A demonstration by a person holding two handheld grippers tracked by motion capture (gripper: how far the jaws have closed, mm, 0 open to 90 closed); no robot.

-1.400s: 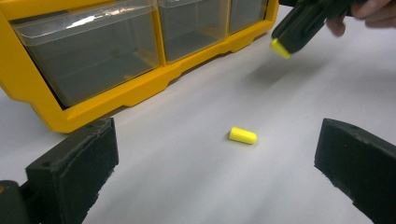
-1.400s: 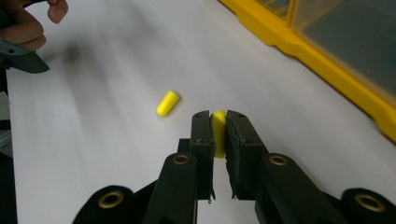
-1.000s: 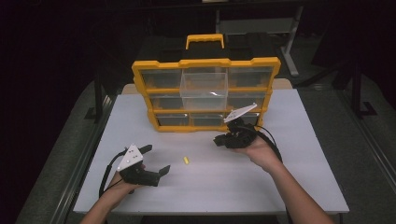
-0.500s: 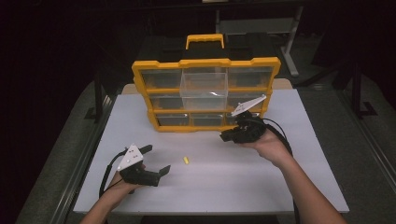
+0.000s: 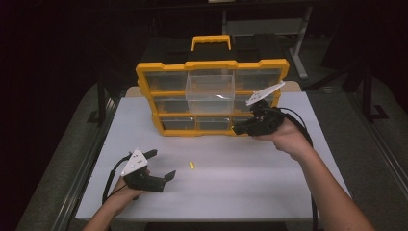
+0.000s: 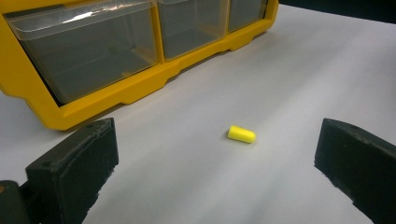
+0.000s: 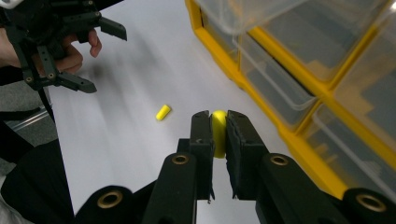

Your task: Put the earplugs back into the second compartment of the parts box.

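Carrying a small yellow plug (image 7: 218, 133) toward the yellow organizer (image 5: 211, 96) is judged to be the step in hand: the plug is clamped between the closed jaws of the right tool (image 5: 239, 129), which is held just off the lower right corner of the organizer, at about 2 o'clock from the middle of the white surface (image 5: 240, 183). One clear drawer (image 5: 210, 94) in the middle column is pulled out, and it is taken as the likely target. To do this well, the tool should be raised above the drawer's front rim before the jaws are parted, and the grip should be kept firm until the plug is over the open top, since so light and rounded a piece could roll or bounce off a rim. The plug seems soft, as it is slightly squeezed between the pads; it is bright yellow, smooth and blunt-ended, with only its rounded end seen past the jaws. A second plug (image 6: 242, 134) of the same look lies on its side on the surface, near the centre, at about 1 o'clock from the left tool (image 5: 160, 166). That tool rests low at 7 o'clock with its jaws wide apart and nothing between them, pointed toward the loose plug, which lies well ahead of its pads.
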